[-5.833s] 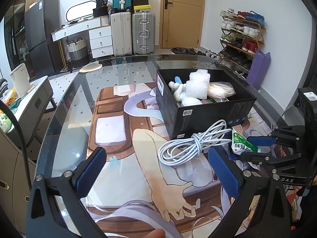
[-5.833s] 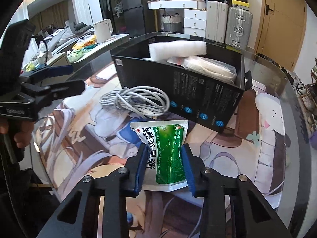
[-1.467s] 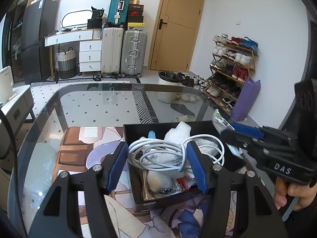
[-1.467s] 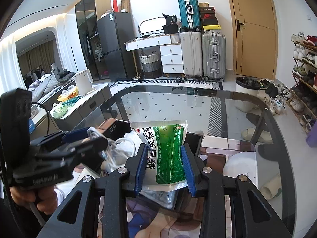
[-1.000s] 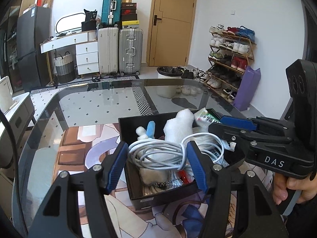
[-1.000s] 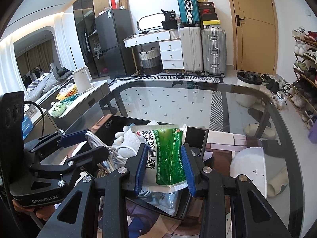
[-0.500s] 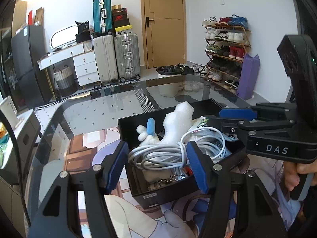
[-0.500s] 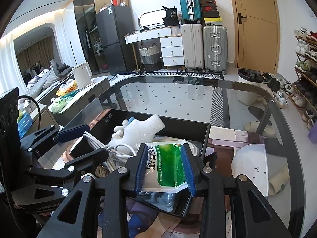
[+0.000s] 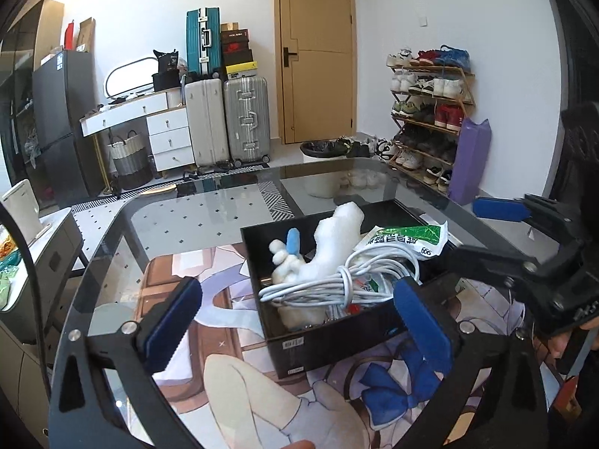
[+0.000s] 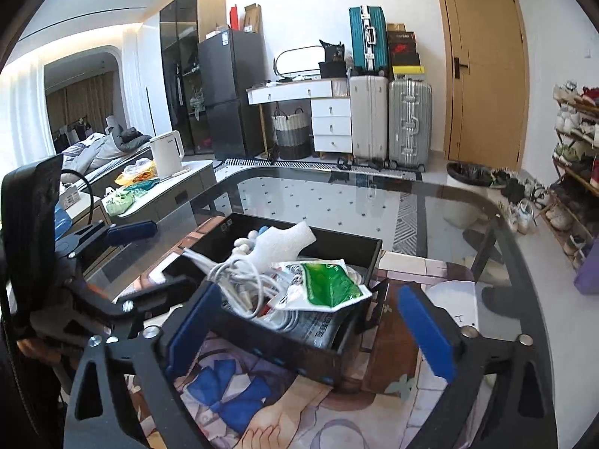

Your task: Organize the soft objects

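Observation:
A black box (image 9: 318, 344) (image 10: 284, 344) stands on the printed mat, filled with soft items. On top of them lie a coiled white cable (image 9: 337, 277) (image 10: 239, 280) and a green-and-white pouch (image 9: 408, 235) (image 10: 325, 280), beside a white foam piece (image 9: 337, 232) (image 10: 280, 243). My left gripper (image 9: 297, 292) hovers at the box's near side, its jaws opening wide; the pads touch nothing and the cable rests free in the box. My right gripper (image 10: 309, 299) is over the other side, jaws opening too, with the pouch loose below them.
The mat (image 9: 262, 393) covers a glass table (image 9: 194, 220) whose curved edge runs left and far. Behind stand suitcases (image 9: 245, 119), white drawers (image 9: 168, 134) and a shoe rack (image 9: 430, 112). A hand (image 9: 565, 340) holds the right gripper's handle.
Both grippers were shut, the left on the cable and the right on the pouch. Both jaws have spread wide, and cable and pouch now lie in the box.

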Tool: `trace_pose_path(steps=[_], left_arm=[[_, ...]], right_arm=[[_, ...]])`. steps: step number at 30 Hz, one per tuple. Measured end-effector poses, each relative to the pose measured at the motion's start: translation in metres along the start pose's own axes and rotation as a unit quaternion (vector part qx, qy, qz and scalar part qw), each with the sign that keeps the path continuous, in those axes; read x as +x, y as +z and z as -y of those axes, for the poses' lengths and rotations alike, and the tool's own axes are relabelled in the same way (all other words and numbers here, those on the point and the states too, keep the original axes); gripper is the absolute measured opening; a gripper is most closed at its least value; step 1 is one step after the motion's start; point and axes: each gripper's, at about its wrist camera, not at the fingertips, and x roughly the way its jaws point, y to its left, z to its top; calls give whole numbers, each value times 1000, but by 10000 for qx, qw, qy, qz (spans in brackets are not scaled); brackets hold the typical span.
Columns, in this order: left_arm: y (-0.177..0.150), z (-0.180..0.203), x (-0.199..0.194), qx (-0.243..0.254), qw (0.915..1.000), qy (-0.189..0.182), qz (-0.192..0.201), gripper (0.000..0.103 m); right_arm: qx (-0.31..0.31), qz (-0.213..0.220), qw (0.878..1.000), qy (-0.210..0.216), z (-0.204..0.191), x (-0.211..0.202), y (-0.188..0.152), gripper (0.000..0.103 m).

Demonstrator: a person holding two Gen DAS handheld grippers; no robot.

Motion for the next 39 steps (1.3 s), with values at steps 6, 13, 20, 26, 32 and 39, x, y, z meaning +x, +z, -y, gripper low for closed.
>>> trace_pose_path(steps=[6, 13, 20, 26, 32, 39], left_arm=[[-7, -7, -12, -171, 9997, 66, 137, 103], [-20, -12, -21, -351, 9988, 218, 255, 103], [-31, -10, -20, -350, 9984, 322, 299, 103], [-33, -6, -19, -323, 9985, 303, 337, 103], [-34, -7, -16, -391, 9982, 297, 353, 103], [-36, -11, -18, -522, 9974, 305, 403, 103]], right_arm=[[-155, 255, 9995, -115, -13, -20, -11, 102], [-98, 499, 9987, -84, -16, -30, -27, 102], [-64, 779, 9969, 100, -16, -38, -36, 102], [-25, 737, 9973, 73, -13, -33, -41, 102], [30, 856, 9963, 118, -9, -35, -41, 102], [-121, 974, 9952, 35, -15, -40, -43, 102]])
